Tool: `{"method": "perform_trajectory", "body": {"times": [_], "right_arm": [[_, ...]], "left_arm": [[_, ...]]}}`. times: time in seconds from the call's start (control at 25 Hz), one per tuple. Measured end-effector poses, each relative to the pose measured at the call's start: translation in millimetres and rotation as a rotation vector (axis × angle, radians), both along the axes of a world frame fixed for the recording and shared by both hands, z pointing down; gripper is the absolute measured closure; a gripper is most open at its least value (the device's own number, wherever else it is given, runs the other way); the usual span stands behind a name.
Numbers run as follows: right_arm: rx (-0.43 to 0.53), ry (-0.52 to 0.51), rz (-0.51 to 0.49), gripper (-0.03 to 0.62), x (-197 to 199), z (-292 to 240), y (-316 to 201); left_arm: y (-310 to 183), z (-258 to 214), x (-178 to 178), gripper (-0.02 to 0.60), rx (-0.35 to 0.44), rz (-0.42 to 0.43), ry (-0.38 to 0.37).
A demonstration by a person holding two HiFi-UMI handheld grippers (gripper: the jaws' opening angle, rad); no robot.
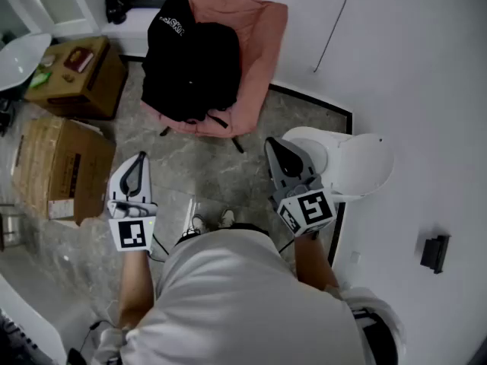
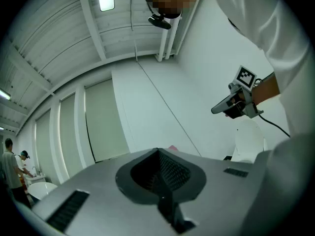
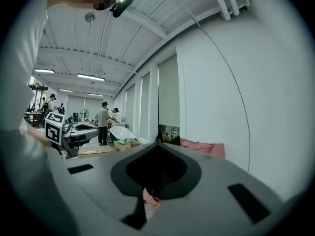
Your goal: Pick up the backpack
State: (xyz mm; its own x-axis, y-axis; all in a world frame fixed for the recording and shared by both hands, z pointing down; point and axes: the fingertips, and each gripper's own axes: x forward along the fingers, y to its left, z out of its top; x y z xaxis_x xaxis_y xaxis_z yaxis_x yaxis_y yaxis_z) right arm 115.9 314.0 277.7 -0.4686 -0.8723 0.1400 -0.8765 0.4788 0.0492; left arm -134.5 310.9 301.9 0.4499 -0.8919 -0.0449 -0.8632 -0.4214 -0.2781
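A black backpack (image 1: 190, 67) sits upright on a pink folding chair (image 1: 262, 40) at the top of the head view, a good way ahead of both grippers. My left gripper (image 1: 141, 158) is held over the stone floor, shut and empty, its jaws meeting at the tip (image 2: 157, 151). My right gripper (image 1: 271, 144) is to its right at about the same distance from the chair, also shut with nothing in it (image 3: 157, 144). The pink chair (image 3: 202, 147) shows just past the right jaws. Each gripper view catches the other gripper: the right gripper (image 2: 216, 109) and the left gripper (image 3: 98, 129).
Two cardboard boxes (image 1: 65, 169) (image 1: 76, 71) stand at the left, with a white tub (image 1: 23, 55) beyond. A round white bin (image 1: 358, 162) stands at the right against the white wall, which carries a small black box (image 1: 435, 251). People (image 3: 103, 122) stand far off.
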Motion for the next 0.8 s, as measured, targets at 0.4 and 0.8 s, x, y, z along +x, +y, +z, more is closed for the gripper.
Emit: {"method": "perform_trajectory", "body": {"times": [0.4, 0.8], "right_arm": [[-0.037, -0.109, -0.071, 0.572, 14, 6, -1], [-0.086, -0.133, -0.061, 0.572, 52, 37, -11]], "left_arm": [[1, 5, 11, 0.566, -0.021, -0.028, -0.015], [-10, 13, 47, 0.566, -0.052, -0.011, -0.018]]}}
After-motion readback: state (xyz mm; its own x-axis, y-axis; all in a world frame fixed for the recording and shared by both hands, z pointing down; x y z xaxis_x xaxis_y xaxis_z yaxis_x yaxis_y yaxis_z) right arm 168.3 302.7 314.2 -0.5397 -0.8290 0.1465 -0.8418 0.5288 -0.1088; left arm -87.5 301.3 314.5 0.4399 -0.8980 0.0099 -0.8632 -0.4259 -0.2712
